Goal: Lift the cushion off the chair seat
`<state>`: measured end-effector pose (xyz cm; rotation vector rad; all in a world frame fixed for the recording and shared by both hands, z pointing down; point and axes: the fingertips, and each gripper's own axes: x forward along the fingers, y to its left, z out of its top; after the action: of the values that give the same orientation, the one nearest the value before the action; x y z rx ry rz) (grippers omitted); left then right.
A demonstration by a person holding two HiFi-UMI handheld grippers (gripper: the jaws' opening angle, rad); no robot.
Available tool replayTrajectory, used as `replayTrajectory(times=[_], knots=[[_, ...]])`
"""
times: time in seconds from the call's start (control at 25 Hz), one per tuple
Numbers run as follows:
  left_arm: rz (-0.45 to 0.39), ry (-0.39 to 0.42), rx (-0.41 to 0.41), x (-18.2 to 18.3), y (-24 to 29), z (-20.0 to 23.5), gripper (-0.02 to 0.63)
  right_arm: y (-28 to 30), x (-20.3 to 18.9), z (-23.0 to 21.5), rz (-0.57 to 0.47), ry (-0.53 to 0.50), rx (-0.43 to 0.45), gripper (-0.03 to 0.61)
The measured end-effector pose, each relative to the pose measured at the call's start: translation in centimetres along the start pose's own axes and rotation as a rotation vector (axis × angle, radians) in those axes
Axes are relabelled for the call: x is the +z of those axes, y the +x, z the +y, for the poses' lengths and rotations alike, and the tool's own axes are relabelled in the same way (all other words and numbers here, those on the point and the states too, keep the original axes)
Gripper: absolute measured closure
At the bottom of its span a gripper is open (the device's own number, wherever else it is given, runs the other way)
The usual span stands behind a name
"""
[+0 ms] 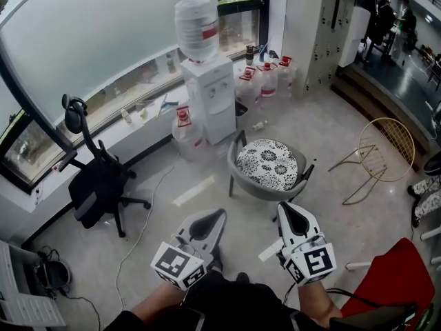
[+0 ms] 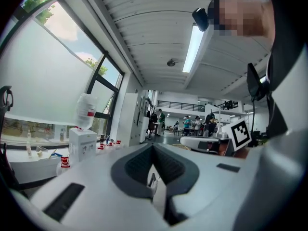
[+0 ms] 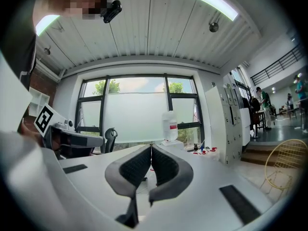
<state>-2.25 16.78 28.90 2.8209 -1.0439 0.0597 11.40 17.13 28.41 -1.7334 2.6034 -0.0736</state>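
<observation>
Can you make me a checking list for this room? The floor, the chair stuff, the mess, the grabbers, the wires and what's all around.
Surface: grey floor.
Job's things: patterned cushion lies on the grey chair, untouched.
Clutter: water dispenser with spare water bottles beside it; small bottle lying on the floor.
Grippers: left gripper and right gripper both shut and empty, short of the chair.
Cables: thin cable across the floor beside the black office chair.
Surroundings: frosted windows, lockers, gold wire chair, red chair, people far off.
</observation>
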Motion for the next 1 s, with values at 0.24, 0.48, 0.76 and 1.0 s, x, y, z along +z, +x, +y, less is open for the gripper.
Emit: replayTrajectory(times=[0.24,0.48,0.76,1.0], knots=[[-0.031,0.018,-0.028,2.2,1.8,4.4,0.607,4.1,1.2,-0.2,-0.002,-0.025,-0.014,0.568],[-0.048,0.016,-0.04,3.0,3.1,8.2,0.607,8.1,1.8,-0.5,-0.004,-0.037,-0.028,0.568],[-0.05,0.009,-0.055,3.5,4.9,12.1,0.607,11.6,2.0,-1.2,0.011,-0.053,-0.071,0.568],[-0.058,-0.001,-0.056,3.9,5.5,15.6,0.607,14.0,2.1,-1.4,0.022,-0.046,-0.11,0.568]])
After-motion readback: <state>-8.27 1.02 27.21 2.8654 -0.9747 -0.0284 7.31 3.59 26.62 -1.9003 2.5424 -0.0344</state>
